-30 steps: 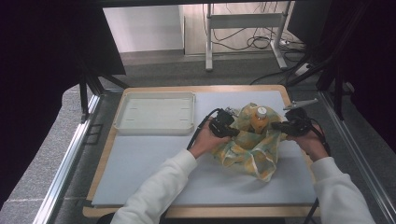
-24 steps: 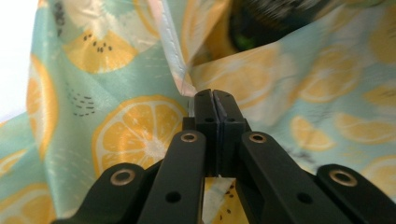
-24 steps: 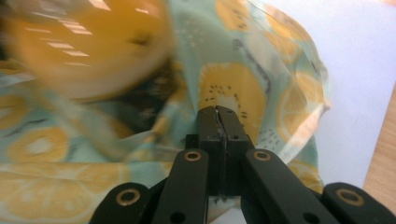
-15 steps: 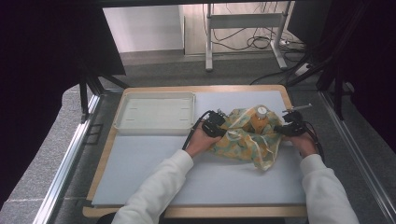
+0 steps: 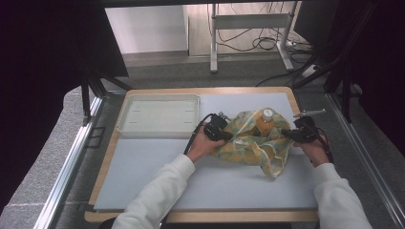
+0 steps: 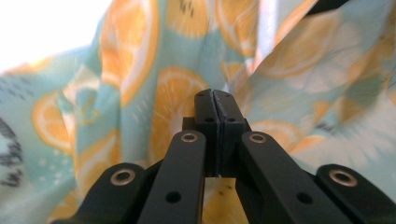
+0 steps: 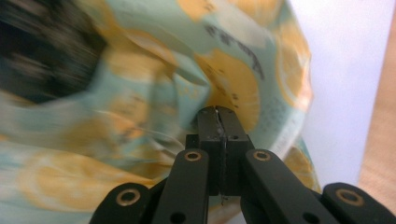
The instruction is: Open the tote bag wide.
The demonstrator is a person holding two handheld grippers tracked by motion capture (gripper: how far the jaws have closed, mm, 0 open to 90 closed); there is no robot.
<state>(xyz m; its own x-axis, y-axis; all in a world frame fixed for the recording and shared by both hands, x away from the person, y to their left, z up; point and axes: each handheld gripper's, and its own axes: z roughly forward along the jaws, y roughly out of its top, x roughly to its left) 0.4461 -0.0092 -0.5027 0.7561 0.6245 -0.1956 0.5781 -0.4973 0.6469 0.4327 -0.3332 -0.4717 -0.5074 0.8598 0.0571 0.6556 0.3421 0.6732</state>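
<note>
High view shows your left tongs [image 5: 228,136] and right tongs [image 5: 288,133] each clamped on an edge of the citrus-print cloth [image 5: 248,145], which lies bunched on the worktop [image 5: 143,176] around a capped orange bottle [image 5: 265,123], right of the white tray [image 5: 125,125]. Left gripper view confirms the jaws are pressed together on fabric. Expect the cloth to be light, limp and a bit slippery, so pinch at hems or corners. The bottle looks rigid and top-heavy; sideways tugs on the cloth may tip it.
</note>
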